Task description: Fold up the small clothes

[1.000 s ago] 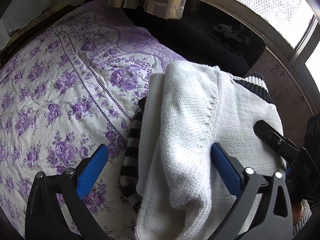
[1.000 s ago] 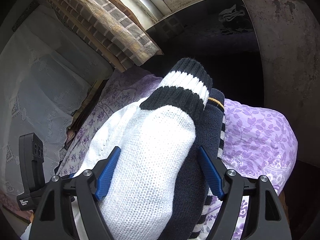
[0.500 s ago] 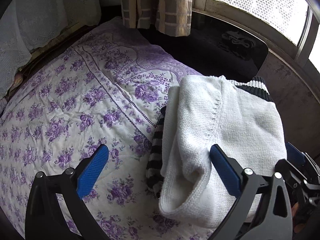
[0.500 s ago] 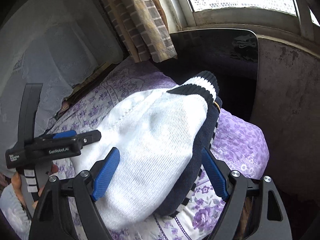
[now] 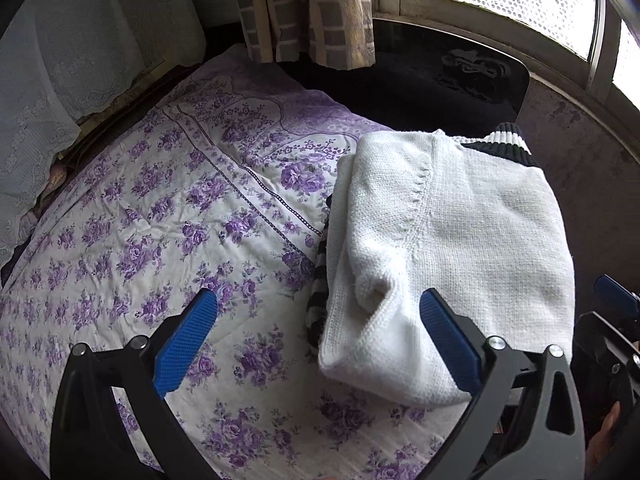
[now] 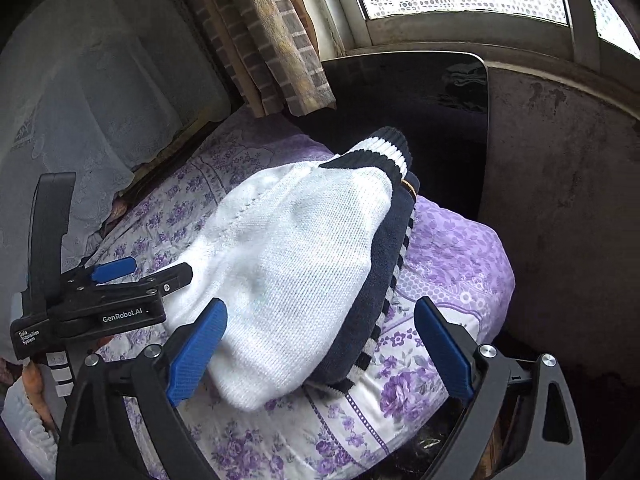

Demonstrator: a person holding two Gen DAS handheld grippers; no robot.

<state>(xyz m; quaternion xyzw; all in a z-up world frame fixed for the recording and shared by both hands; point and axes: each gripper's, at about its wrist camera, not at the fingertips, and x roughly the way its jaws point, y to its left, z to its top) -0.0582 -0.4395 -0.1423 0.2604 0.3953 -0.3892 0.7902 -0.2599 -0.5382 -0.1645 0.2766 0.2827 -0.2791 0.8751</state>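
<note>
A folded white knit sweater (image 5: 460,240) with a black-and-white ribbed hem (image 5: 504,142) lies at the right end of the bed. It rests on a navy garment (image 6: 384,280) and a black-and-white striped one (image 5: 318,280). My left gripper (image 5: 316,308) hovers open above the pile's near left corner, its pads off the cloth. In the right wrist view the sweater (image 6: 296,272) sits ahead of my right gripper (image 6: 320,312). Its jaws are opening and its pads stand clear of the knit. The left gripper (image 6: 120,276) shows at that view's left edge.
The purple-flowered bedspread (image 5: 160,220) stretches left of the pile. A checked curtain (image 5: 312,8) and a window stand behind. A glossy black panel (image 6: 420,92) and a stained wall (image 6: 560,200) border the bed's right end. White lace fabric (image 5: 60,80) hangs at left.
Both grippers have drawn back and upward from the folded sweater, so the pile looks smaller and farther. The right jaws have spread wider. The sweater stays on the pile.
</note>
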